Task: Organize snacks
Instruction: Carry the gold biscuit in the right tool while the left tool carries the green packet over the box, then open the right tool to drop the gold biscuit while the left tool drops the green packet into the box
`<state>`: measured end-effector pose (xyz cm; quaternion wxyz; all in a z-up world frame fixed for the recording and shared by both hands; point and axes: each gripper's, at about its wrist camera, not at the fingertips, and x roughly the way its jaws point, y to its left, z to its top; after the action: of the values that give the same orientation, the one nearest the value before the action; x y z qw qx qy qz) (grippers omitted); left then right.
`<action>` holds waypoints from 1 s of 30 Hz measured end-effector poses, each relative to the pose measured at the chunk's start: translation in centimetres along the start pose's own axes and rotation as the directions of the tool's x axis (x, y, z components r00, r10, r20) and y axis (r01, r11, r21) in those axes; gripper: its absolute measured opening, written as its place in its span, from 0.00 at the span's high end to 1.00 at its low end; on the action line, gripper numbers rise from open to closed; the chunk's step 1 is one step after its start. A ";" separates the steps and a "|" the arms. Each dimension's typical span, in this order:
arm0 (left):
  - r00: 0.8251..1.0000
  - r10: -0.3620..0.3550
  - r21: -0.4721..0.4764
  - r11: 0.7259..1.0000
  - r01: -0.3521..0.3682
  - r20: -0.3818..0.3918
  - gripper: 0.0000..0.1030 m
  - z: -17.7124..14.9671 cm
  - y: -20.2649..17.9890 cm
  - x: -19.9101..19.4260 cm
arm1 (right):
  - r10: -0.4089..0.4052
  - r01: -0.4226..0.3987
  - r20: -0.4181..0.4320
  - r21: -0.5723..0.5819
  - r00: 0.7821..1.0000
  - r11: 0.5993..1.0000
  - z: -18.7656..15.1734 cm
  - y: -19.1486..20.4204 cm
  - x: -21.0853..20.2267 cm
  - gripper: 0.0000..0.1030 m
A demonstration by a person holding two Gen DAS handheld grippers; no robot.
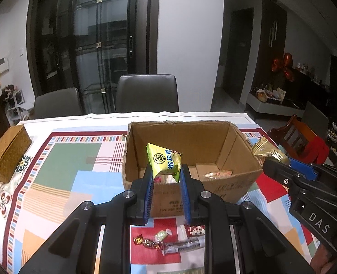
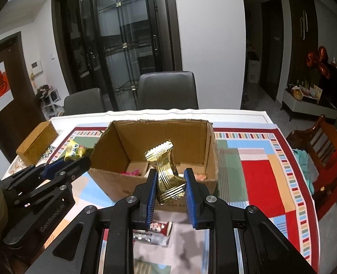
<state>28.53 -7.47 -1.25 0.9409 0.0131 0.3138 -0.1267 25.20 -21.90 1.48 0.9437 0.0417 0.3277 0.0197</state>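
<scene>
I see the table (image 1: 61, 159) under a smooth cloth of coloured blocks and stripes, its far edge running straight beneath two dark padded chairs (image 1: 146, 93), with broad open cloth to the left of the box in my left view and to its right in my right view. The cardboard box (image 1: 214, 143) sits open-topped near the middle, its rim ragged and its plain brown walls upright; a few small wrapped snacks lie on its floor. A woven lidded box (image 1: 7, 153) stands well apart at the table's left edge. My left gripper (image 1: 166, 178) has its ribbed blue pads pinched on a crinkly green snack packet (image 1: 165, 159), held at the box's near wall with the packet's top over the opening. My right gripper (image 2: 170, 182) has its jaws closed narrowly on a shiny gold ridged packet (image 2: 166, 171), standing upright just at the near rim. Loose foil candies (image 1: 150, 243) and a long clear-wrapped bar (image 1: 184, 244) lie on the cloth close before the box.
</scene>
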 end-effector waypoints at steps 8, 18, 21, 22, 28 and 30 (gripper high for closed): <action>1.000 -0.010 0.013 1.000 0.010 -0.003 0.78 1.3 -0.2 1.6 | -0.011 0.011 0.012 0.003 1.000 1.000 1.1 0.1 0.7 0.76; 1.000 -0.017 0.029 0.999 0.017 0.003 0.78 3.0 0.1 3.6 | -0.018 0.018 0.009 0.012 1.000 1.000 2.4 -0.3 2.5 0.76; 1.000 -0.018 0.034 0.999 0.018 0.003 0.78 3.4 0.3 4.1 | -0.019 0.018 0.005 0.017 1.000 1.000 2.7 -0.5 3.0 0.76; 1.000 -0.020 0.036 0.999 0.020 0.002 0.78 3.5 0.3 4.3 | -0.019 0.019 0.003 0.018 1.000 1.000 2.8 -0.5 3.2 0.76; 0.999 -0.038 0.049 0.998 0.039 -0.008 0.78 4.1 0.1 5.5 | -0.011 0.012 -0.013 0.024 1.000 1.000 2.9 -0.8 4.5 0.76; 0.999 -0.044 0.048 0.998 0.045 -0.018 0.78 4.1 0.1 5.9 | -0.009 0.009 -0.019 0.026 1.000 1.000 2.9 -0.9 4.8 0.76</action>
<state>35.52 -9.11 -1.47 0.9346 0.0300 0.3187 -0.1553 30.79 -22.64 0.74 0.9400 0.0523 0.3370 0.0115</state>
